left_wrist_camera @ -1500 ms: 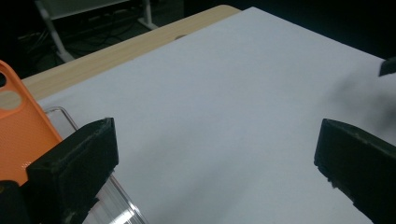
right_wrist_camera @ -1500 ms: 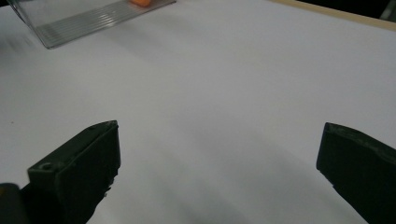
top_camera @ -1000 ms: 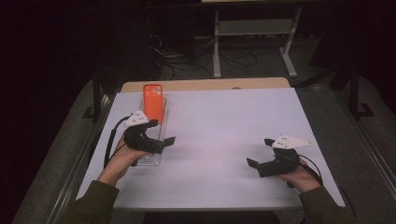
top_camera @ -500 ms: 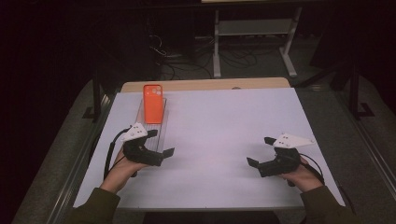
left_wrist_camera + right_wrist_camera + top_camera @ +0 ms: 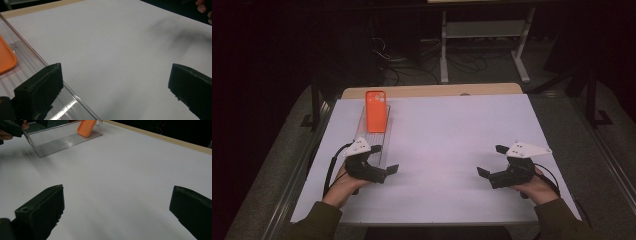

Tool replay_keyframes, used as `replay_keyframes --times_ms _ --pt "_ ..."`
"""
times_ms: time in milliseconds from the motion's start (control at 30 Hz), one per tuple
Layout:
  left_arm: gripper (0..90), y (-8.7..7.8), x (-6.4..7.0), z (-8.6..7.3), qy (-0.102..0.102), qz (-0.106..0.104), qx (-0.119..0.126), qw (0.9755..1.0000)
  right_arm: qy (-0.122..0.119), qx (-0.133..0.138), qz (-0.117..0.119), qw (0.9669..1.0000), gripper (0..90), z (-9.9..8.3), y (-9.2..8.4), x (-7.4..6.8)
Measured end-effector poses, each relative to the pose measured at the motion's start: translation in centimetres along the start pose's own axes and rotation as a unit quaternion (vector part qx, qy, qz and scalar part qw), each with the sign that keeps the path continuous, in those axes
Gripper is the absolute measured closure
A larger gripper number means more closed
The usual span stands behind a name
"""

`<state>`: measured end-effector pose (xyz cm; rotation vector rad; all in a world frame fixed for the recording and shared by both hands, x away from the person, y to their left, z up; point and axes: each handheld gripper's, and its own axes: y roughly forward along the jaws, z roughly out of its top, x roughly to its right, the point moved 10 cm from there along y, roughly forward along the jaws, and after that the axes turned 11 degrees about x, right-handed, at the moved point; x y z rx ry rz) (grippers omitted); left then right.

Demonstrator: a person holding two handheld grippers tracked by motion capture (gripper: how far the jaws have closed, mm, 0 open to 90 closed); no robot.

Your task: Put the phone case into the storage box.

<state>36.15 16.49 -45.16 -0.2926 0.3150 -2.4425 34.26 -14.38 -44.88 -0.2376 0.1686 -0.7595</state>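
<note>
- Since a second ago, your left gripper (image 5: 384, 167) has pulled back from over the clear tray (image 5: 373, 145) toward you, and now sits at the tray's near end, low over the worktop (image 5: 447, 135).
- Your left gripper is released: in the left gripper view its two black jaws stand wide apart with nothing between them but bare white worktop.
- Its left jaw lies over the tray's near wall in that view, and a corner of the orange phone case (image 5: 6, 57) shows just beyond it, inside the tray.
- Your right gripper (image 5: 493, 164) rests at the near right of the worktop, much where it was a second ago, well apart from the tray.
- It too is released, jaws spread wide and holding nothing, as the right gripper view shows.
- From above, the orange phone case stands in the far end of the tray, tilted, its upper edge leaning toward the far wall.
- The tray lies lengthwise along the left side of the worktop, running away from you.
- Both of your hands hold the gripper handles, sleeves at the worktop's near edge.
</note>
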Motion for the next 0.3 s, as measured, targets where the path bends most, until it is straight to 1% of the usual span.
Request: replay_keyframes --times_ms 133,167,300 --pt "0.0 -0.05 -0.07 -0.08 0.000 0.000 -0.001 1.0000 -0.002 0.001 0.002 1.0000 0.0 0.01 0.09 -0.08" --pt "0.0 -0.04 -0.03 -0.10 -0.005 0.001 0.000 1.0000 -0.002 0.001 0.002 1.0000 0.0 0.02 0.09 -0.09" --pt "0.0 -0.07 -0.06 -0.08 -0.004 0.001 0.000 1.0000 -0.002 0.001 0.002 1.0000 0.0 0.02 0.10 -0.08"
